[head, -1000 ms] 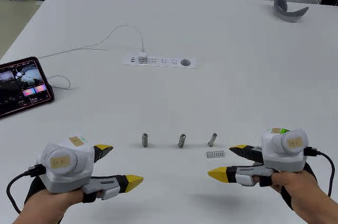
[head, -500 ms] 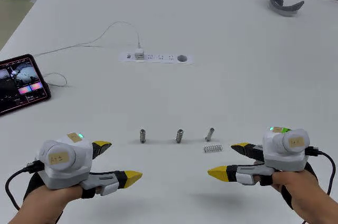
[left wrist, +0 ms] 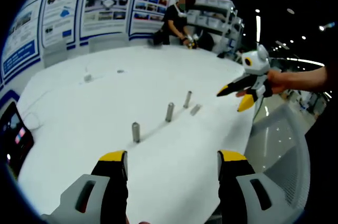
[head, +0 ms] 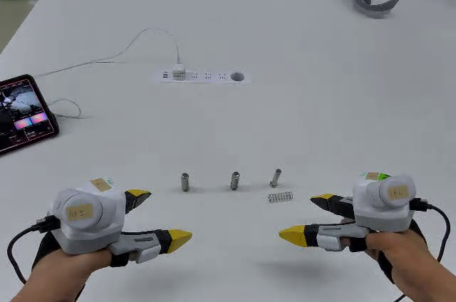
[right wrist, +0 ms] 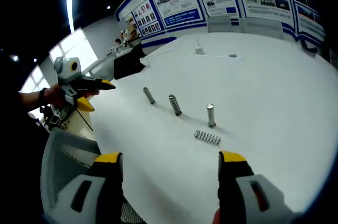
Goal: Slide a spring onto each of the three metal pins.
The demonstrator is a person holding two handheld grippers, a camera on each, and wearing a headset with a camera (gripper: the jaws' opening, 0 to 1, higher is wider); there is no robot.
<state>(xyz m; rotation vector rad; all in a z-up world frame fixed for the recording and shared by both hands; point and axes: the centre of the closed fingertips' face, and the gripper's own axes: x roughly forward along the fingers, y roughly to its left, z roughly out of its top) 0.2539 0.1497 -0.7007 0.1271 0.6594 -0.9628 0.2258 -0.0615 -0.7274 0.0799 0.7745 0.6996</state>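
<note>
Surface: a broad white surface (head: pixel 342 102) under even light.
Pins: three short upright metal pins in a row near the front edge; the left pin (head: pixel 185 181) and the middle pin (head: pixel 235 181) each wear a coil, while the right pin (head: pixel 276 177) stands bare.
Spring: a small loose silver coil spring (head: pixel 281 196) lies flat just beside the right pin.
Left gripper: the grey-and-white left gripper (head: pixel 165 214), hand-held, yellow-tipped jaws spread, gripping nothing.
Right gripper: the matching right gripper (head: pixel 299 215), jaws apart, near the spring.
Beyond: a white power strip (head: pixel 199 76), a lit dark tablet (head: pixel 21 112).
</note>
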